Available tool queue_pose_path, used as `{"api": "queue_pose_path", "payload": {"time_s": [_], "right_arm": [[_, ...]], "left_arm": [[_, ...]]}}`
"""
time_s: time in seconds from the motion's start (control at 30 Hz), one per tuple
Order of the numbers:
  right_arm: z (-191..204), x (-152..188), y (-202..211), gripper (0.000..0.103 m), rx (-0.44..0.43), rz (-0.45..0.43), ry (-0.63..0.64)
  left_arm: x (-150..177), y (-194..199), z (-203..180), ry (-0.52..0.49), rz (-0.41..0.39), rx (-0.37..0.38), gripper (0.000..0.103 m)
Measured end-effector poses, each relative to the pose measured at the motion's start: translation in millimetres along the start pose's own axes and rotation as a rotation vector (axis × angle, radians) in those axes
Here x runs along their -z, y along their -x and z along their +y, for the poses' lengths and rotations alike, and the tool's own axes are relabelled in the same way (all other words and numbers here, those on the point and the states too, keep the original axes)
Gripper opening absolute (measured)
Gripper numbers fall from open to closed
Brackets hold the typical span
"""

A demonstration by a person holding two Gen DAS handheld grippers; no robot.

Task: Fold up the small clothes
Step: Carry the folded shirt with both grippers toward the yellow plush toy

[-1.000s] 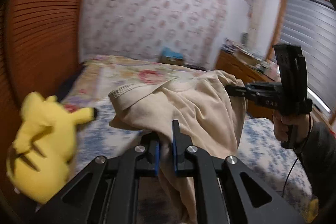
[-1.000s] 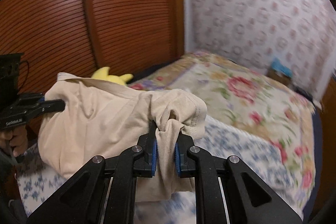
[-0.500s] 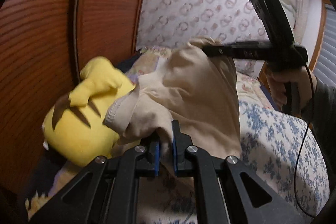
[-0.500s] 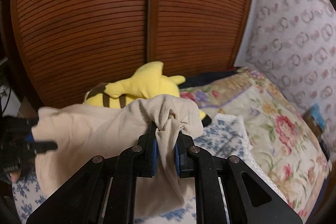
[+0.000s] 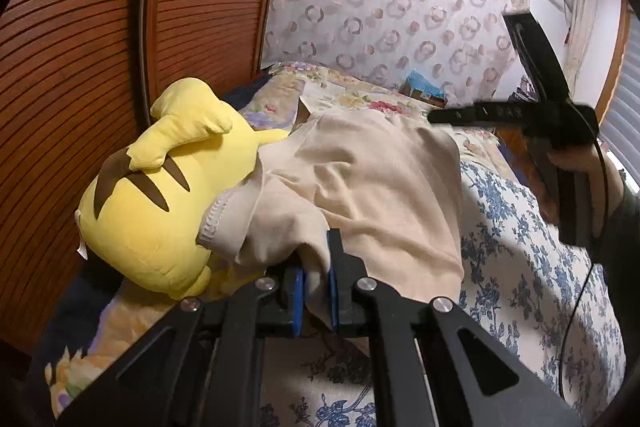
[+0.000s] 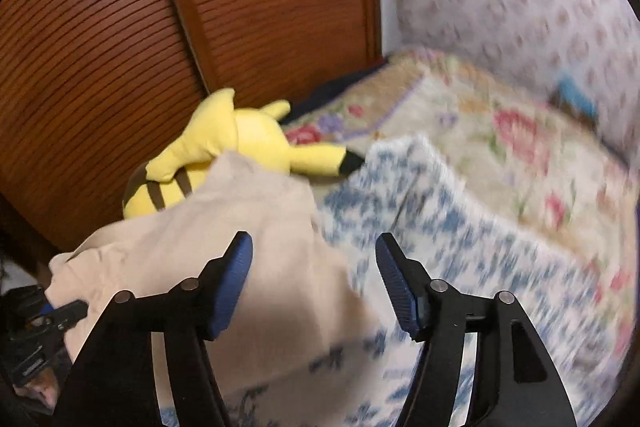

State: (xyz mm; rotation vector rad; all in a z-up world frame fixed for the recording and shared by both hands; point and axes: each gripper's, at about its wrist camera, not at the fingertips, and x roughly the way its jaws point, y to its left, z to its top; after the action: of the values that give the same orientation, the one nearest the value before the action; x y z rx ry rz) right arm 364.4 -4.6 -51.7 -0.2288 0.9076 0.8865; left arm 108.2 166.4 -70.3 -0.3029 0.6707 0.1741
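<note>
A beige small garment (image 5: 372,187) lies spread on the bed, one edge against the yellow plush. My left gripper (image 5: 316,283) is shut on a bunched corner of it near the bed's front. In the right wrist view the garment (image 6: 224,251) lies under and left of my right gripper (image 6: 314,269), which is open and empty above it. The right gripper also shows in the left wrist view (image 5: 436,117), held above the garment's far edge.
A yellow plush toy (image 5: 168,195) lies beside the garment against the brown slatted wardrobe doors (image 5: 80,67). The bed has a blue-flowered sheet (image 5: 520,267) and a floral quilt (image 6: 500,131) farther back. A wallpapered wall stands behind.
My right gripper has opened and let go of the garment, which dropped onto the bed. The left gripper keeps its hold and has lowered the cloth.
</note>
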Motion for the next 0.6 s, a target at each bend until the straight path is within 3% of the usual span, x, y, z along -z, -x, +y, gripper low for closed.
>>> {"api": "queue_pose_path", "payload": {"time_s": [0.27, 0.5, 0.53, 0.57, 0.6], "right_arm": [[-2.5, 41.9, -3.0, 0.070, -0.134, 0.047, -0.196], [-5.6, 31.3, -26.3, 0.071, -0.219, 0.029, -0.279], [-6.1, 28.3, -28.5, 0.069, -0.219, 0.026, -0.277], [-5.1, 24.3, -31.7, 0.056, -0.214, 0.033, -0.269], [-3.4, 21.7, -34.4, 0.036, -0.217, 0.041, -0.254]], "left_arm": [[2.2, -2.8, -0.9, -0.001, 0.019, 0.000, 0.006], [2.8, -3.7, -1.6, 0.007, 0.025, 0.021, 0.006], [2.9, -3.8, -1.7, 0.008, 0.021, 0.024, 0.006], [2.7, -3.8, -1.2, 0.012, 0.018, 0.025, 0.006], [2.1, -3.5, -0.6, 0.017, 0.013, 0.029, 0.006]]}}
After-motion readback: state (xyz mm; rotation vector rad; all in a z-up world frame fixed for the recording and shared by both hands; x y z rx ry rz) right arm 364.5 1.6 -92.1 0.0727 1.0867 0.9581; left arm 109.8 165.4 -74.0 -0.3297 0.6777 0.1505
